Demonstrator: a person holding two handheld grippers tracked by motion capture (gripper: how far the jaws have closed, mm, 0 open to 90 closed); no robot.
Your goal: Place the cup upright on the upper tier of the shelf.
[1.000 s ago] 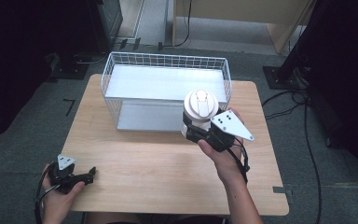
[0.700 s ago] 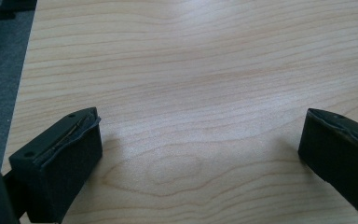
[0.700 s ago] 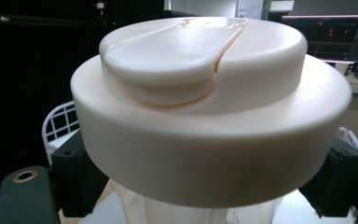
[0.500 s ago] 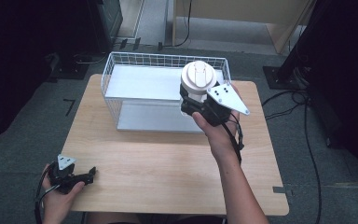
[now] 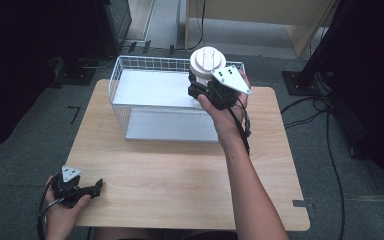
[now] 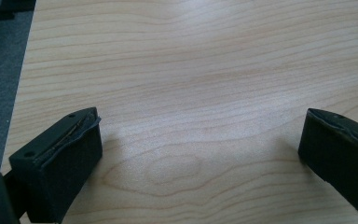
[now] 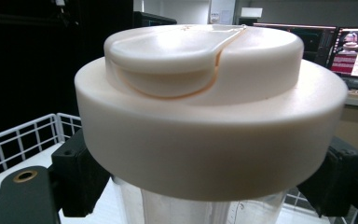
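A clear jar with a wide white lid [image 5: 207, 61] is held upright over the right end of the white wire basket [image 5: 130, 70]. My right gripper [image 5: 206, 92] is shut on the jar just below the lid. In the right gripper view the white lid [image 7: 209, 107] looms close, the clear jar body [image 7: 191, 205] sits between the black jaws, and the basket's wire [image 7: 18, 135] lies below. My left gripper [image 5: 82, 190] rests at the table's near left corner, open, with bare wood [image 6: 191, 93] between its jaws.
The wooden table [image 5: 180, 170] carries the basket at its far side. Dark grey floor surrounds it, with cables [image 5: 330, 145] on the right and black equipment stands [image 5: 300, 80] behind. Monitors [image 7: 354, 51] glow far off in the right gripper view.
My right gripper has carried the jar away from me and upward, from the table in front of the basket to above the basket's right end. The left gripper has stayed put.
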